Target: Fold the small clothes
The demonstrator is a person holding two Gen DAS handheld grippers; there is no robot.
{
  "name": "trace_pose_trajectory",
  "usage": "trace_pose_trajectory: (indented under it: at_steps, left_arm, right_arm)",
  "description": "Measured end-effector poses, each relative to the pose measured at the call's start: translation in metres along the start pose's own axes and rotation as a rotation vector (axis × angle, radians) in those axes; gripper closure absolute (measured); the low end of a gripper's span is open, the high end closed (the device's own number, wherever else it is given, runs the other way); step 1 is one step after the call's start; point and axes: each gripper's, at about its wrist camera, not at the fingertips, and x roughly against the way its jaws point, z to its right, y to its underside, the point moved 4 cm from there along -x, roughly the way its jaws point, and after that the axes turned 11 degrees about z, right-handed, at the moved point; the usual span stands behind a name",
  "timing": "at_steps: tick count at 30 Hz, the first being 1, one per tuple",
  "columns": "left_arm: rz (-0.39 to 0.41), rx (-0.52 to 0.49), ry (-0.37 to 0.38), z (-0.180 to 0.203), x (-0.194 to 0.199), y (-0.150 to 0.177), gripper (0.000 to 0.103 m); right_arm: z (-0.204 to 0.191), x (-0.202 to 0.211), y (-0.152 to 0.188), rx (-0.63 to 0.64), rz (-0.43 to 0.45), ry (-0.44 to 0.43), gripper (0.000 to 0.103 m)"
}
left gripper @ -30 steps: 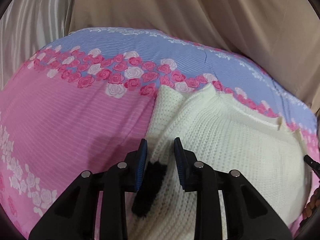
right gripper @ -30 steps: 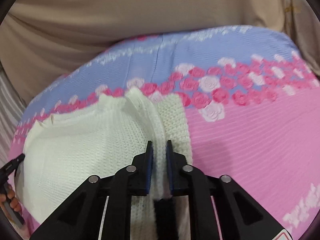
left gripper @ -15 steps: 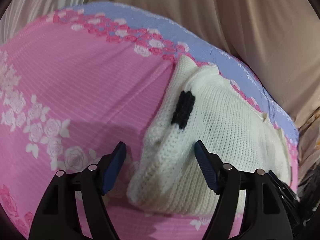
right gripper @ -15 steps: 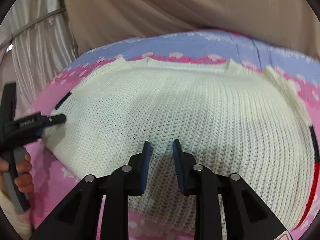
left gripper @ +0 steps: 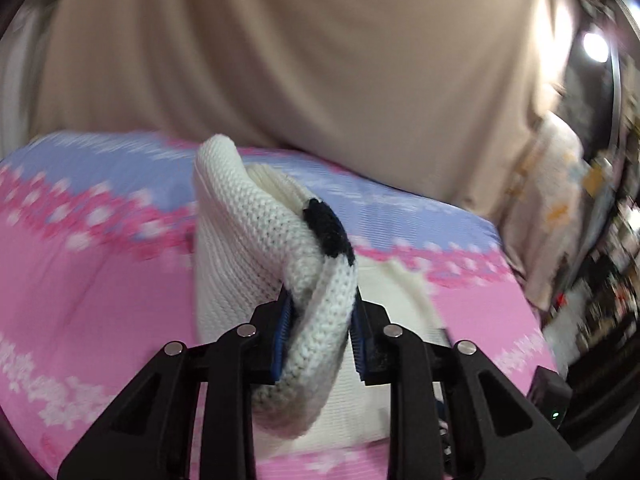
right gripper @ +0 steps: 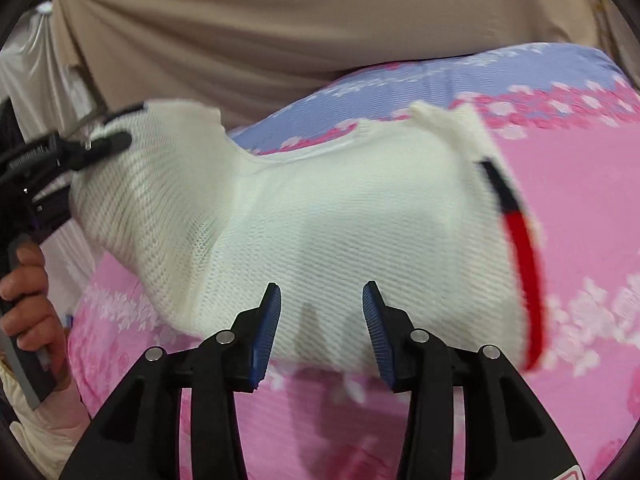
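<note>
A white knit sweater (right gripper: 340,220) with black and red trim lies on the pink and blue floral bedsheet (right gripper: 580,208). My left gripper (left gripper: 320,312) is shut on the sweater's left edge (left gripper: 248,240), a bunched fold with a black patch, and lifts it off the bed. The left gripper also shows at the left of the right wrist view (right gripper: 104,140), holding that raised corner. My right gripper (right gripper: 322,300) is open and empty, just above the sweater's near hem.
A beige curtain (left gripper: 320,60) hangs behind the bed. Silvery drapes (right gripper: 24,72) hang at the left. Cluttered shelves and a bright lamp (left gripper: 596,46) lie at the far right. The person's hand (right gripper: 28,300) holds the left gripper's handle.
My left gripper closed on the sweater's left edge and raised it. My right gripper opened wider and drew back to the near hem.
</note>
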Motion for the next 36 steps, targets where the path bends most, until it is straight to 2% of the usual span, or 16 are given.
trace_pose_trajectory:
  at_steps: [4,8,11,12,13,15,18,19,21,24,26,27,28,33,34,36]
  left_arm:
    - [-0.112,-0.081,0.103,0.071,-0.050,0.039,0.079]
    - [-0.303,-0.130,0.105,0.103,-0.107,0.112,0.078]
    - [-0.243,-0.199,0.077,0.109,-0.096,0.119,0.073]
    - [-0.239,-0.191,0.091,0.110,-0.087,0.116,0.067]
    - [-0.238,-0.172,0.122,0.107,-0.077,0.109,0.054]
    - [-0.205,-0.133,0.144,0.093,-0.052,0.095,0.037]
    - [-0.141,-0.114,0.102,0.065,-0.020,0.079,0.025]
    - [-0.134,-0.104,0.072,0.054,-0.015,0.078,0.023]
    - [-0.149,-0.082,0.001,0.030,-0.014,0.079,0.023]
    - [-0.219,0.006,-0.086,-0.010,-0.024,0.095,0.024]
    - [-0.252,0.042,-0.101,-0.024,-0.030,0.104,0.024]
    - [-0.258,0.043,-0.114,-0.027,-0.032,0.108,0.027]
    - [-0.266,0.033,-0.128,-0.029,-0.034,0.111,0.031]
    - [-0.270,-0.017,-0.122,-0.023,-0.031,0.115,0.031]
    - [-0.274,-0.025,-0.112,-0.021,-0.032,0.116,0.030]
    - [-0.291,-0.025,-0.091,-0.018,-0.036,0.122,0.031]
  right_arm:
    - [0.034,0.026,0.001,-0.048,0.027,0.083,0.057]
    - [0.058,0.040,0.004,-0.087,0.025,0.133,0.057]
    - [0.068,0.053,0.002,-0.090,0.036,0.151,0.057]
    - [0.069,0.057,-0.001,-0.088,0.044,0.150,0.057]
    - [0.069,0.062,-0.007,-0.085,0.057,0.143,0.056]
    - [0.064,0.066,-0.023,-0.080,0.086,0.105,0.051]
    - [0.052,0.060,-0.046,-0.067,0.107,0.024,0.038]
    - [0.046,0.053,-0.053,-0.066,0.099,-0.017,0.030]
    - [0.039,0.033,-0.060,-0.080,0.060,-0.083,0.023]
    - [0.040,-0.008,-0.064,-0.105,-0.022,-0.084,0.022]
    - [0.039,-0.036,-0.060,-0.106,-0.091,-0.071,0.022]
    - [0.036,-0.045,-0.058,-0.095,-0.113,-0.061,0.036]
    - [0.030,-0.049,-0.058,-0.072,-0.129,-0.050,0.072]
    - [0.011,0.014,-0.085,-0.038,0.091,-0.215,0.076]
    - [0.018,0.017,-0.083,-0.051,0.099,-0.205,0.076]
    - [0.049,-0.003,-0.065,-0.074,0.035,-0.087,0.075]
